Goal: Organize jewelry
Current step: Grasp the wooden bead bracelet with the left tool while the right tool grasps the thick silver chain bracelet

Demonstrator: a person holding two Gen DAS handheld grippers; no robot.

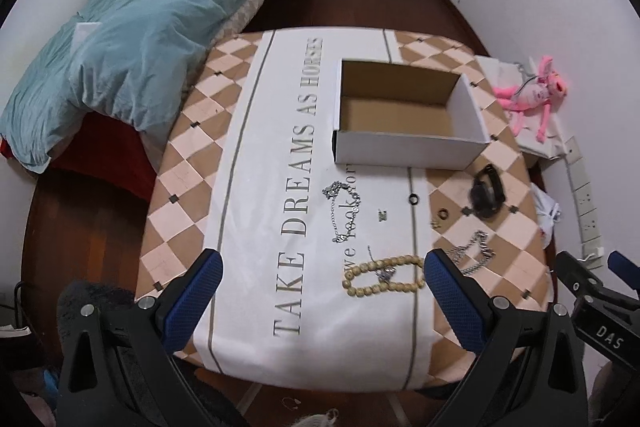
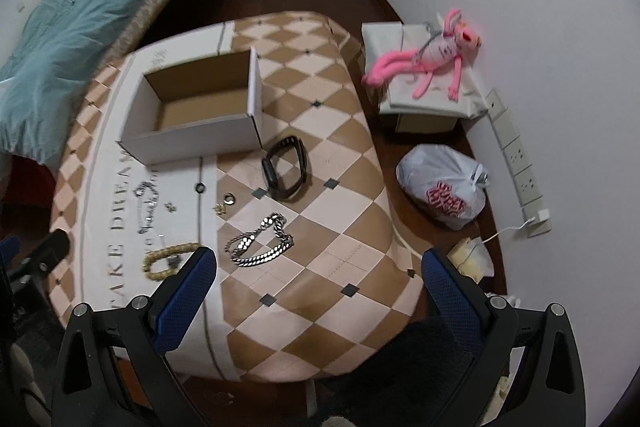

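Note:
An open white cardboard box (image 1: pixel 408 147) (image 2: pixel 192 137) stands empty on the cloth-covered table (image 1: pixel 256 155). In front of it lie a thin silver necklace (image 1: pixel 344 211) (image 2: pixel 146 203), a beige bead bracelet (image 1: pixel 384 275) (image 2: pixel 168 261), a chunky silver chain (image 1: pixel 472 253) (image 2: pixel 260 243), a black watch band (image 1: pixel 486 195) (image 2: pixel 286 167), a black ring (image 1: pixel 413 198) (image 2: pixel 199 187), a small ring (image 1: pixel 443 214) (image 2: pixel 229 199) and tiny studs. My left gripper (image 1: pixel 322 263) is open above the table's near edge. My right gripper (image 2: pixel 320 263) is open too, near the chain.
A bed with a teal duvet (image 1: pixel 140 39) borders the table's left. A pink plush toy (image 2: pixel 432 59) lies on a box at the right wall, with a tied plastic bag (image 2: pixel 444 183) and a power strip (image 2: pixel 520 167) on the floor.

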